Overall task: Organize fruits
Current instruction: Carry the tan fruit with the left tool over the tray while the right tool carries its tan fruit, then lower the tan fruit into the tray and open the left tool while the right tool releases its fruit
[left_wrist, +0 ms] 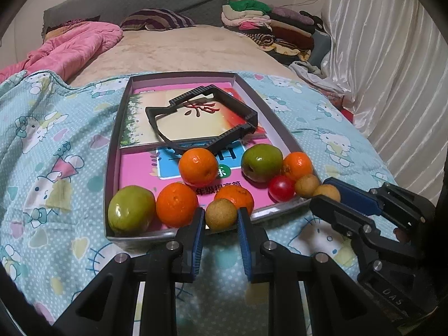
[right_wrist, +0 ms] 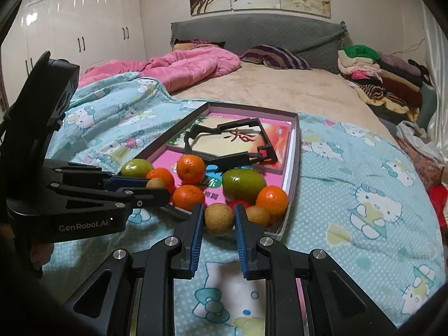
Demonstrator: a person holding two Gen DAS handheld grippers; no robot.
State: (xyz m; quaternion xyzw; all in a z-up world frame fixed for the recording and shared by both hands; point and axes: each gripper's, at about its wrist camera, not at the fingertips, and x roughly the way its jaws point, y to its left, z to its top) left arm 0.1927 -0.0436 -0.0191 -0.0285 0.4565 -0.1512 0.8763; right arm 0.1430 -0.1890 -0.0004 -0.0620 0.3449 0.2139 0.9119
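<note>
A shallow box tray (left_wrist: pixel 112 151) lies on the bed and holds several oranges (left_wrist: pixel 198 167), two green fruits (left_wrist: pixel 131 213) (left_wrist: pixel 261 161), a red fruit (left_wrist: pixel 281 188) and small brown fruits. My left gripper (left_wrist: pixel 221 217) is shut on a small brown fruit (left_wrist: pixel 221 214) at the tray's near edge. My right gripper (right_wrist: pixel 219 219) is shut on another small brown fruit (right_wrist: pixel 219 219) at the tray's near right corner; it also shows in the left wrist view (left_wrist: pixel 326 193). A third brown fruit (left_wrist: pixel 306 185) lies beside it.
A black plastic frame (left_wrist: pixel 201 117) lies on booklets in the tray's far half. The tray sits on a Hello Kitty blanket (left_wrist: pixel 50 145). A pink quilt (left_wrist: pixel 72 47) lies far left, folded clothes (left_wrist: pixel 268 25) far right, a white curtain (left_wrist: pixel 392 70) on the right.
</note>
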